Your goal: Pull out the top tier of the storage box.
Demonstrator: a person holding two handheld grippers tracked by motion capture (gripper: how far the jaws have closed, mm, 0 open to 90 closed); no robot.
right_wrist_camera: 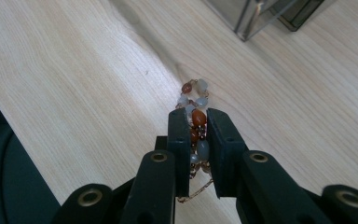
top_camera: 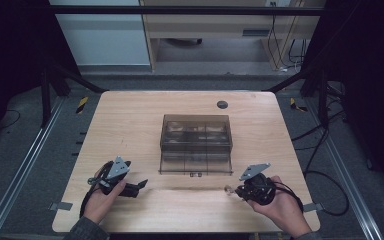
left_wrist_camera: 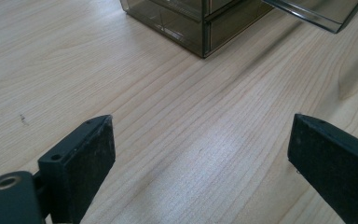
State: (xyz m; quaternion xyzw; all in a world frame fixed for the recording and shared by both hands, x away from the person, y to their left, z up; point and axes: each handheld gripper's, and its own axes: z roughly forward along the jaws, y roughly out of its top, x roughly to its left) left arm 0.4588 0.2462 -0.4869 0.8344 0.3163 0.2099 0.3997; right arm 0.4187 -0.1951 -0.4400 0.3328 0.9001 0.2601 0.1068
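Note:
A smoky clear plastic drawer box stands mid-table, its bottom drawer pulled out toward me. My right gripper sits near the front right of the table, shut on a beaded bracelet of orange and pale grey beads on a thin chain. The beads poke out past the fingertips just above the wood. My left gripper rests at the front left, jaws wide apart with only bare wood between them. The box corner lies ahead of it.
The wooden table has a round cable hole at the back. Black frame bars and cables lie on the floor around it. A person's hands hold both grippers at the front edge.

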